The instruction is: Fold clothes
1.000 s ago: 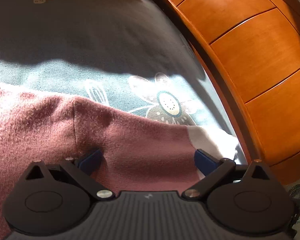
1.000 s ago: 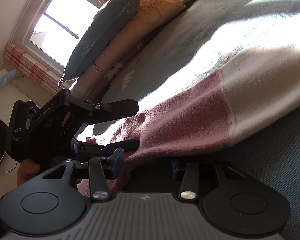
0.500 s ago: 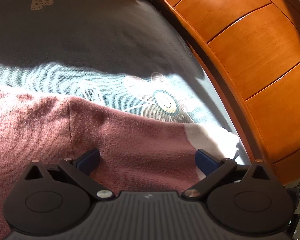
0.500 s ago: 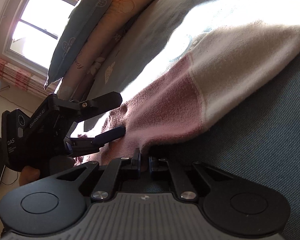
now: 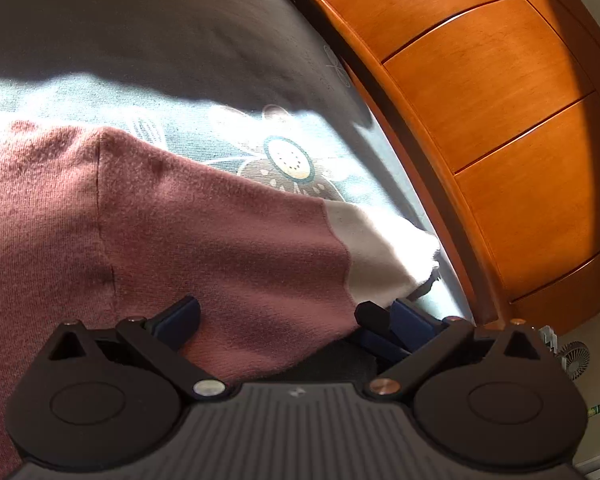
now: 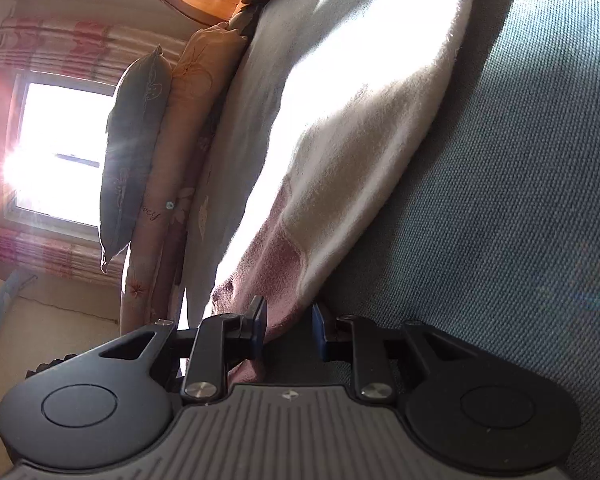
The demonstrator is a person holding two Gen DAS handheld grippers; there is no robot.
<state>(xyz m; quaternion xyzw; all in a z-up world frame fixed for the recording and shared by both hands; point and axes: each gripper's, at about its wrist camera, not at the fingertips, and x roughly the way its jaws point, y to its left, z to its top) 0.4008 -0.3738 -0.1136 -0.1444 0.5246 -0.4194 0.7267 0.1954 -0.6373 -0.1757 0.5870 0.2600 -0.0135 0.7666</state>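
A pink knitted sweater (image 5: 220,240) with a cream cuff (image 5: 380,252) lies spread on the grey-blue bedsheet (image 5: 180,40). My left gripper (image 5: 296,316) is open wide, low over the pink sleeve, one finger on each side of it. Black and blue fingers (image 5: 374,316) of the other gripper show beside its right finger. In the right wrist view the sweater (image 6: 360,160) runs away from me, cream above pink. My right gripper (image 6: 288,326) straddles the pink edge; its jaws are opening, the fabric slack between them.
An orange wooden panelled board (image 5: 480,100) borders the bed on the right. Two pillows (image 6: 140,140) stand against the far side, under a bright window (image 6: 60,152). A small fan (image 5: 576,360) sits on the floor beyond the bed corner.
My right gripper rolled, closed on the sweater's pink edge, then parted again. Its fingers now show beside my left gripper's right finger. The left gripper drifted slightly and stayed open.
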